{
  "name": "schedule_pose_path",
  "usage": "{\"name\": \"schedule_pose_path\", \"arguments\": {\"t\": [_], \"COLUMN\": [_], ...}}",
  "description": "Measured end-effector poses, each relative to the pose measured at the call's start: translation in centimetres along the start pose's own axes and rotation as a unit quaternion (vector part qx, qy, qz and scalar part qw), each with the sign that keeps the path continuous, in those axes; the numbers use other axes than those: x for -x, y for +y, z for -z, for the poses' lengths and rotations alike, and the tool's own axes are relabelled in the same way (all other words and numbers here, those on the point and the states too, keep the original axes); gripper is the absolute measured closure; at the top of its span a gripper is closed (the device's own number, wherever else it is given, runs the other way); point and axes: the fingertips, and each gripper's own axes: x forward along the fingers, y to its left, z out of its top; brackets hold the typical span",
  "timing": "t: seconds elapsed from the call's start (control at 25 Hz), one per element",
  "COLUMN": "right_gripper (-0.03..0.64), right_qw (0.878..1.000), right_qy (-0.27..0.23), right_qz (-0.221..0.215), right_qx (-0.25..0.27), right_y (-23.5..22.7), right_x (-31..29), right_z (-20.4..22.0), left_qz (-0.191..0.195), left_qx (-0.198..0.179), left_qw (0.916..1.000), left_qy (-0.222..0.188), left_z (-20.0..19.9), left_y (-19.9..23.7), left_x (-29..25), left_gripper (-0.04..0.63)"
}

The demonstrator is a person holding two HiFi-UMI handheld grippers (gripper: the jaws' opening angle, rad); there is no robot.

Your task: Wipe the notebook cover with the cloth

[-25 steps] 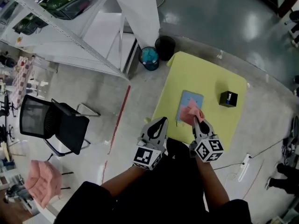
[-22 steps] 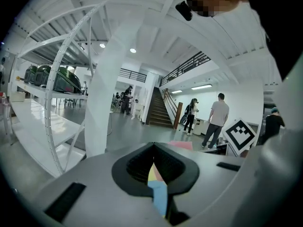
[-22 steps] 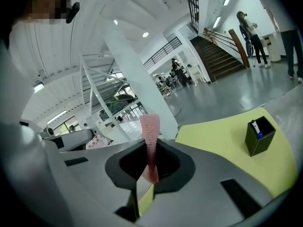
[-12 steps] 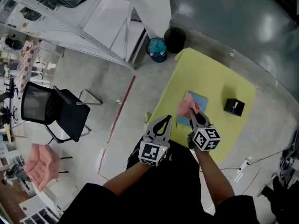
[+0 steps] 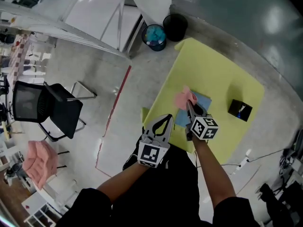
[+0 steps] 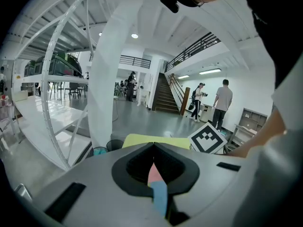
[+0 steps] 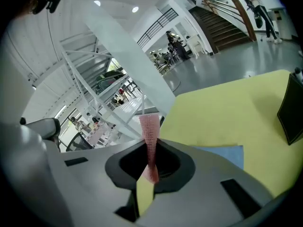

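A blue notebook [image 5: 198, 111] lies flat on the yellow table [image 5: 222, 79]. My right gripper [image 5: 190, 107] is shut on a pink cloth [image 5: 184, 98], which bunches over the notebook's far left corner. In the right gripper view the cloth [image 7: 149, 136] rises as a thin strip out of the shut right gripper [image 7: 151, 149], with the notebook [image 7: 223, 153] just beyond. My left gripper [image 5: 165, 120] hangs shut and empty at the table's near left edge, apart from the notebook. In the left gripper view the left gripper [image 6: 154, 148] shows only a slit between its jaws.
A black box [image 5: 240, 109] stands on the table right of the notebook, also seen as the black box [image 7: 290, 111]. A blue bin [image 5: 155, 36] and a black bin [image 5: 175, 26] stand past the table's far corner. A black chair [image 5: 45, 109] is at left.
My right gripper has dragged the pink cloth from the notebook's near middle toward its far left corner. The left gripper has kept its place by the table edge.
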Motion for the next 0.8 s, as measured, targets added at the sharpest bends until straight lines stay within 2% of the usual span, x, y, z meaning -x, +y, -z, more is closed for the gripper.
{"name": "schedule_pose_path", "arguments": {"t": [0.28,0.8], "right_gripper": [0.578,0.578], "right_qw": [0.999,0.993], "right_qy": [0.04,0.096], "right_qz": [0.009,0.032], "right_qx": [-0.021,-0.057], "right_y": [-3.4,-7.4], "right_x": [-3.6,-7.8], "right_z": [2.6,5.9], "left_qz": [-0.014,-0.019], "left_qx": [0.029,0.037], "left_qw": [0.9995,0.9991], "left_qy": [0.003,0.006], "left_z": [2.5,3.7], "left_y": [2.5,3.2], "left_x": [-2.1,-3.8], "left_gripper": [0.588,0.588]}}
